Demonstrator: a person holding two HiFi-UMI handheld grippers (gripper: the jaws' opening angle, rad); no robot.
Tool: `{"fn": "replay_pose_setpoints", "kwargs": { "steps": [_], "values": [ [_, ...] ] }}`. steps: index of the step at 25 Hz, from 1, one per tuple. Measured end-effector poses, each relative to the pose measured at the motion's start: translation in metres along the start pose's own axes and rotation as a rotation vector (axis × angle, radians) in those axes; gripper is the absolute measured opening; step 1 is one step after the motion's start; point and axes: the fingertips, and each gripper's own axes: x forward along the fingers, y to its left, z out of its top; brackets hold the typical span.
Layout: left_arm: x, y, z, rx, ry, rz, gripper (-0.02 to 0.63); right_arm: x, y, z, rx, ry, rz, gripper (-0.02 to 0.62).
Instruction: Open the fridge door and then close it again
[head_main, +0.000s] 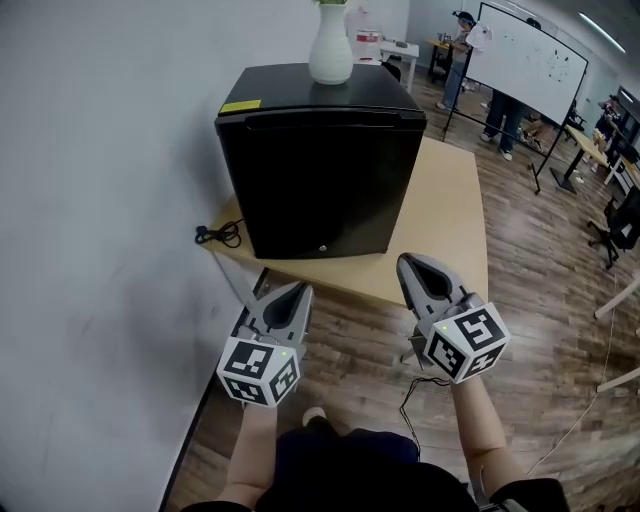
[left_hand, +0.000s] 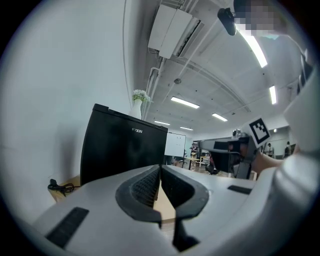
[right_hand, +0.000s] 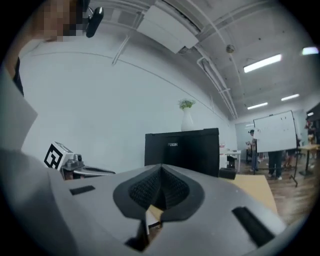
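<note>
head view puts the left gripper and right gripper side by side, in front of the black fridge and apart from it, its door closed. each gripper view alone shows its jaws pressed together, empty. only the head view shows the yellow label on the fridge top, near the white vase.

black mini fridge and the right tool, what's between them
Only bare tan wooden platform lies between the black mini fridge and the right tool; the head view shows it.
</note>
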Motion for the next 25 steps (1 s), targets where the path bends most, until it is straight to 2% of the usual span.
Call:
{"fn": "replay_pose_setpoints", "kwargs": {
  "steps": [3,6,9,15,25],
  "values": [
    [0.000,-0.009,-0.009,-0.018,0.004,0.000,0.012,-0.010,0.009,-0.034,0.111,0.000,-0.010,-0.011],
    [-0.001,-0.013,-0.018,-0.034,0.012,0.006,0.012,-0.017,0.011,-0.065,0.193,0.015,-0.063,-0.011],
    [-0.003,-0.012,-0.027,-0.039,0.024,0.019,0.012,-0.020,0.012,-0.082,0.260,0.023,-0.093,-0.011],
    [-0.007,-0.005,-0.037,-0.041,0.036,0.043,0.012,-0.017,0.019,-0.097,0.291,0.043,-0.105,-0.011],
    [-0.009,0.010,-0.049,-0.053,0.056,0.071,0.012,0.000,0.038,-0.112,0.311,0.075,-0.080,-0.011]
  ]
}}
